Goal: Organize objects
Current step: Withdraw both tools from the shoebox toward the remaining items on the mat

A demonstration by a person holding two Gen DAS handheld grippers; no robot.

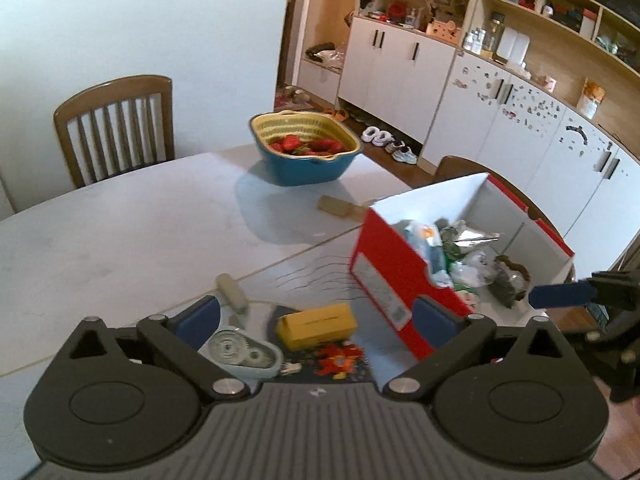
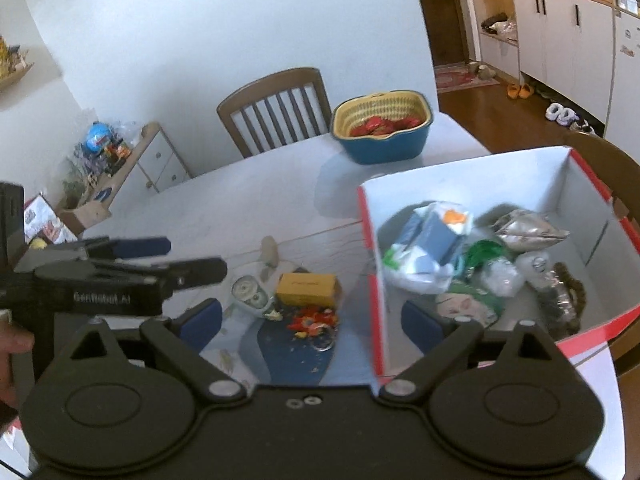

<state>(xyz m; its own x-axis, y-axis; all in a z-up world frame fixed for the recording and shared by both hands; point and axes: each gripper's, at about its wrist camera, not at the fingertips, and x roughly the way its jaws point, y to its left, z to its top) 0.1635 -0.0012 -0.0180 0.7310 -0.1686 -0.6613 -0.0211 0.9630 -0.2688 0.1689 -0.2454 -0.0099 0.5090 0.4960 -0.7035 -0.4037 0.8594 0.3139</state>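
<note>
Left wrist view first: the big pale grey dining table [image 1: 120, 232] fills most of it, and on its right side stands a red cardboard box with a white inside [image 1: 394, 280], already heaped with crumpled wrappers, foil and plastic bags. Further back sits a blue basket with a woven yellow liner [image 1: 306, 148] holding something red (strawberries, by the look of them). Nearer the grippers lie the loose bits not yet put away: a small yellow carton [image 1: 318, 326], a pale blue gadget with two round gears [image 1: 240, 352], a scatter of red-orange scraps [image 1: 338, 360], and a beige stub on a cord [image 1: 232, 290].

The left gripper [image 1: 318, 316] has its blue pads spread wide with nothing gripped; the yellow carton lies on the table in front of them. The right gripper [image 2: 312, 320] is likewise wide and empty, one pad over the table, the other over the box.

I'd say one item is done with and the next is being chosen. Next calls for lowering onto the carton, squaring the pads to its long sides, then closing.
</note>
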